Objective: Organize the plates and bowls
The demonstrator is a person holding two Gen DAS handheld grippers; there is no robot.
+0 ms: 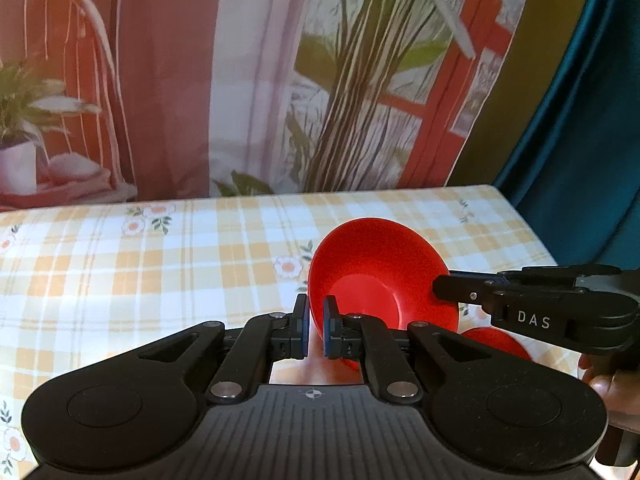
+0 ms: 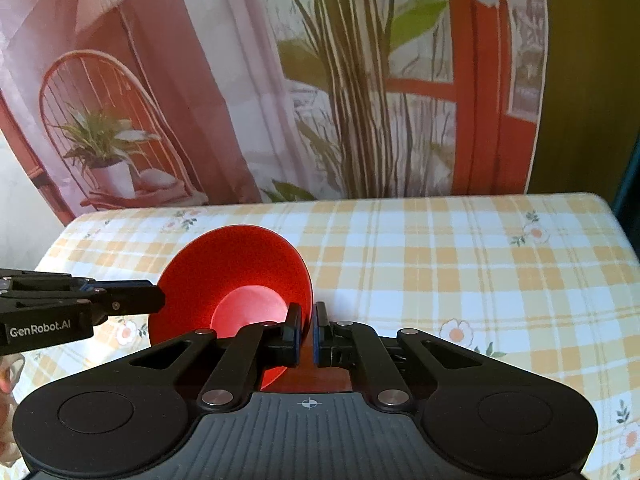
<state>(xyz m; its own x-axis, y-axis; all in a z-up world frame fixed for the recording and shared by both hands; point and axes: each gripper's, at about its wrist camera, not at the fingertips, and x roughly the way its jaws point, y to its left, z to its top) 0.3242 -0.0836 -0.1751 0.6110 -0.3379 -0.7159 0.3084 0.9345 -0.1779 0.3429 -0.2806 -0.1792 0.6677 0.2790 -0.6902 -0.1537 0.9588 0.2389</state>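
Observation:
A red bowl (image 1: 380, 272) is held tilted above the checked tablecloth, its inside facing the cameras. My left gripper (image 1: 315, 328) is shut on its left rim. My right gripper (image 2: 307, 332) is shut on the opposite rim of the same bowl (image 2: 236, 276). Each gripper shows in the other's view: the right one (image 1: 440, 290) from the right, the left one (image 2: 158, 300) from the left. A second red dish (image 1: 496, 344) lies on the cloth below the right gripper, mostly hidden.
The table (image 2: 480, 264) has a yellow and white checked cloth with flowers. A printed backdrop (image 1: 280, 80) of a chair and plants hangs right behind its far edge. A teal curtain (image 1: 592, 100) hangs at the right.

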